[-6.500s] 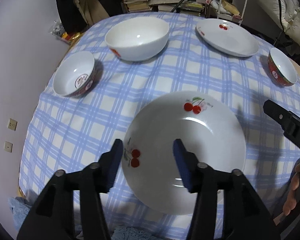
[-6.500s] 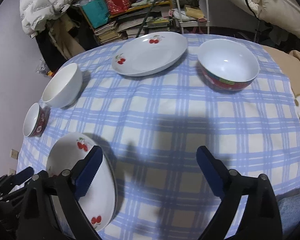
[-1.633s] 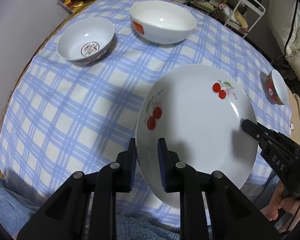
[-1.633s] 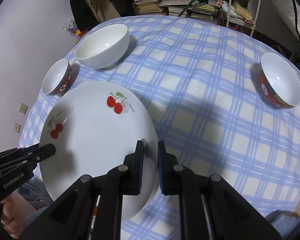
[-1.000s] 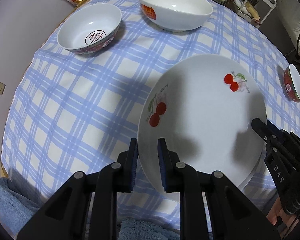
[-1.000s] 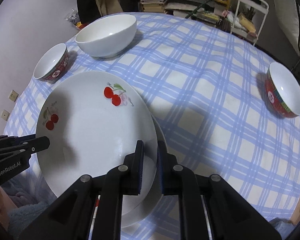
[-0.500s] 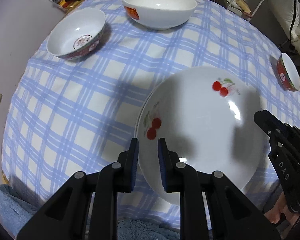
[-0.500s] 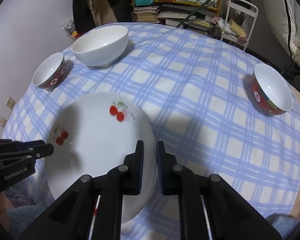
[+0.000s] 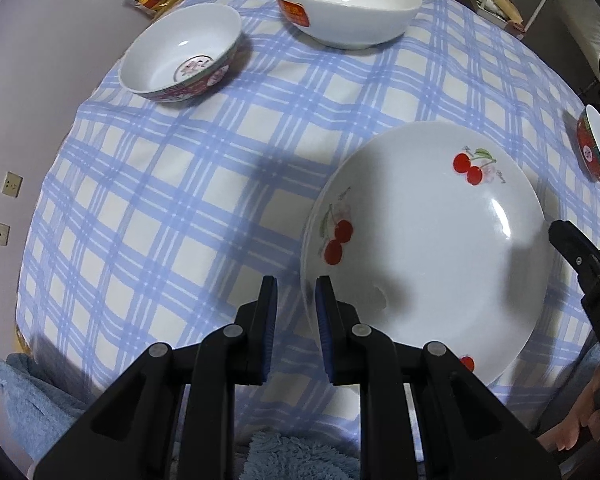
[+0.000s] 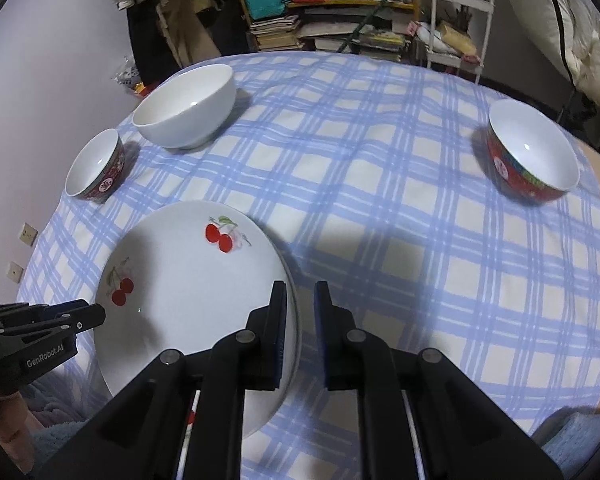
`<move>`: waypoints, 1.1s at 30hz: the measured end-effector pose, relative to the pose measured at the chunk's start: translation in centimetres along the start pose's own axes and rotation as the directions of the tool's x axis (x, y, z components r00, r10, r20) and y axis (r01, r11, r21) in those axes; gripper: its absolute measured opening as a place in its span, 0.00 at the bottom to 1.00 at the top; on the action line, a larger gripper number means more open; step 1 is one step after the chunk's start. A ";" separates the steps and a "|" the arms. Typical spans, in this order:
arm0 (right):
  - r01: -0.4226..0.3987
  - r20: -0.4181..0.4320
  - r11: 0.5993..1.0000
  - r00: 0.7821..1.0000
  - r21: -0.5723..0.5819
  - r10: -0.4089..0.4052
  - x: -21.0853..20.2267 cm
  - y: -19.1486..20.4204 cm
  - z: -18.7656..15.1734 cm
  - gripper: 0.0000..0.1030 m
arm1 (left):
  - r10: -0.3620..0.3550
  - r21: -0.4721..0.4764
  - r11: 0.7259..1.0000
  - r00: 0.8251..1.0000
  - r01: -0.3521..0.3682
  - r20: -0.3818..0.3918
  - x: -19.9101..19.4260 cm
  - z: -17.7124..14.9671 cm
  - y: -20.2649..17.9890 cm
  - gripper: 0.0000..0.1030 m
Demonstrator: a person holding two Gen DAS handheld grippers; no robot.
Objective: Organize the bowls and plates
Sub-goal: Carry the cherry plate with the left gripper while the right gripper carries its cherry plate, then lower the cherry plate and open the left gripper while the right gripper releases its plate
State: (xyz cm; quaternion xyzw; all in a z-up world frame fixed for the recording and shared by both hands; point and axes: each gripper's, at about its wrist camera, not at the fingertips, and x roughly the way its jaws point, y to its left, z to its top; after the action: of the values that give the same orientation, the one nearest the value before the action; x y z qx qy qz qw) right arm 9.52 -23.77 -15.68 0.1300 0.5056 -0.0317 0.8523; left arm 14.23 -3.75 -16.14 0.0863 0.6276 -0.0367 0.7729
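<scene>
Glossy round cherry-print plate (image 9: pixel 428 248) on checked cloth (image 9: pixel 160 208)

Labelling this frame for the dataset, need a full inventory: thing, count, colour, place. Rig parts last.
cherry plates: two stacked, white with red cherries, near edge of table; a second rim and cherry show under the top one
large bowl: one, white with orange sticker, far side
patterned bowl: one, white inside, red pattern outside, far left
red bowl: one, red outside, white inside, right side
tablecloth: one, blue and white check, covers table
shelves of books: background, mixed colours
white cart: one, background right
left gripper: black, blue pads, on plates' left rim
right gripper: black, blue pads, on plates' right rim
</scene>
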 end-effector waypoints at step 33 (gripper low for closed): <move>0.075 0.074 0.997 0.994 0.000 -0.075 -1.9 0.3 5.3 0.91 | 0.081 0.051 0.994 0.971 -0.095 0.225 -6.8 4.9 1.4 0.70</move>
State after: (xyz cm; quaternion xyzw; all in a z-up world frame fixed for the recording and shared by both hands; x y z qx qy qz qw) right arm 13.15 -25.00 -11.61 0.1083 0.4783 -0.0678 0.8688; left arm 17.71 -3.62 -8.41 0.1332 0.5314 -0.0310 0.8360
